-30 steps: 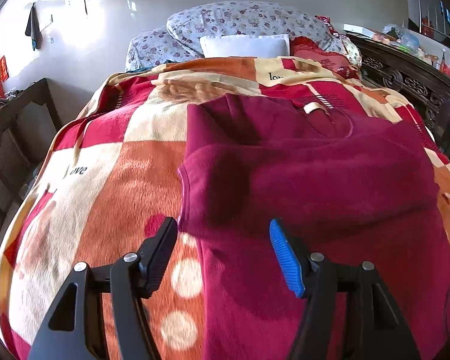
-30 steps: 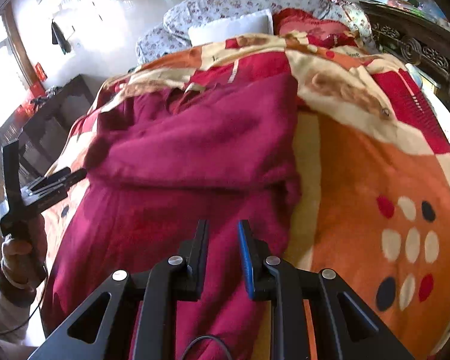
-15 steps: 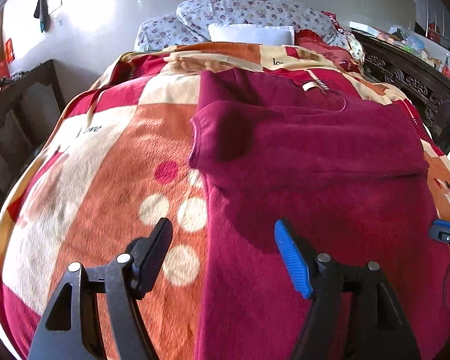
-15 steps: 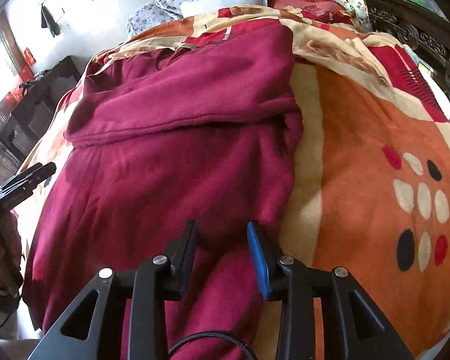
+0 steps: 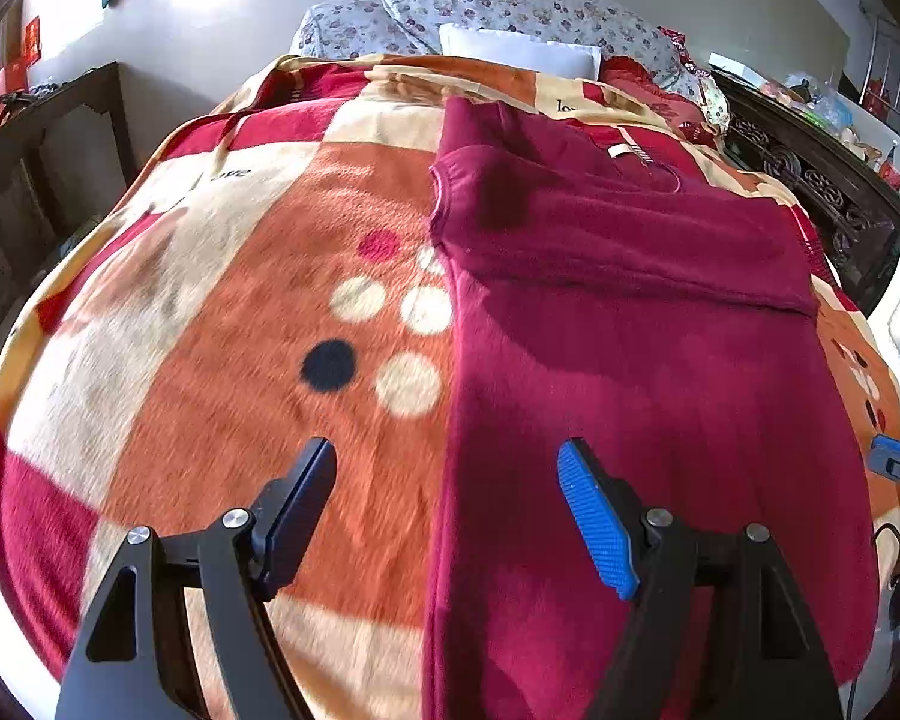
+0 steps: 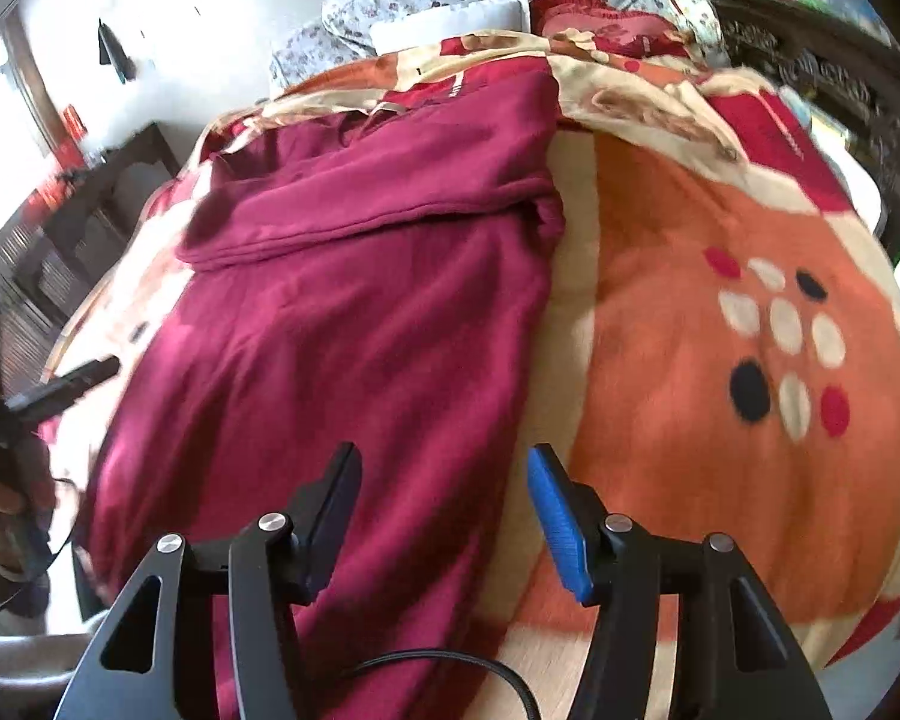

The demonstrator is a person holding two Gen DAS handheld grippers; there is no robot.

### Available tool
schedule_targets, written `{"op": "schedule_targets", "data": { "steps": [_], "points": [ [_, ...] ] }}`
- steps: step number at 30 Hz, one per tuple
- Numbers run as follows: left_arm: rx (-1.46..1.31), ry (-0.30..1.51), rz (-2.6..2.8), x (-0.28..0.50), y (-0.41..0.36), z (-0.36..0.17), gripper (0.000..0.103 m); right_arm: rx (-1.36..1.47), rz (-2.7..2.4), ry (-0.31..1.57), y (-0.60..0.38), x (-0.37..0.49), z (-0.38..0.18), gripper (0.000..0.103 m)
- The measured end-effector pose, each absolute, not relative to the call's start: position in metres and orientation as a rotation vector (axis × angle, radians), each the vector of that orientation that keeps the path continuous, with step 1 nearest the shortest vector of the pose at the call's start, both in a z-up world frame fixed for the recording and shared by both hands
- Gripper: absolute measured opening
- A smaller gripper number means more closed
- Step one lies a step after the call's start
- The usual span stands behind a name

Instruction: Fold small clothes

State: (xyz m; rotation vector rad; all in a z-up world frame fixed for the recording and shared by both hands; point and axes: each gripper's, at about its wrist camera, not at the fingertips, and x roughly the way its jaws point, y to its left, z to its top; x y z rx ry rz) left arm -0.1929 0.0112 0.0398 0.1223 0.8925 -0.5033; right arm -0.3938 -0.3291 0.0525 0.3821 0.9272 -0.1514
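Left wrist view shows the left gripper with its two fingers spread wide apart and holding nothing, hovering above the near end of the bed. Its black finger hangs over the orange part of the blanket, while its blue-padded finger hangs over the maroon garment, so the garment's left edge runs between them. That garment lies flat along the bed, with a sleeve folded across its upper part to form a straight horizontal fold line, and a pale label showing near its collar at the far end. At the right margin of this view, the blue tip of the right gripper peeks in beside the garment's other side. Right wrist view shows that gripper likewise parted and empty, straddling the garment's right edge: the black finger is over the maroon cloth and the blue one over the cream and orange blanket. Further out, the left gripper appears dark at the far left edge. Beyond the garment, floral pillows and a white pillow sit at the head of the bed, with dark carved wooden furniture along the right side.
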Motion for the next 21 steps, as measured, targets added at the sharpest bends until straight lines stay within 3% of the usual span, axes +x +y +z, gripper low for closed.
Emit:
{"op": "schedule_targets", "data": {
  "steps": [21],
  "points": [
    [0.061,1.070,-0.575,-0.248,0.054,0.011,0.082,0.572,0.046,0.979,-0.288,-0.479,0.020,0.066]
  ]
}}
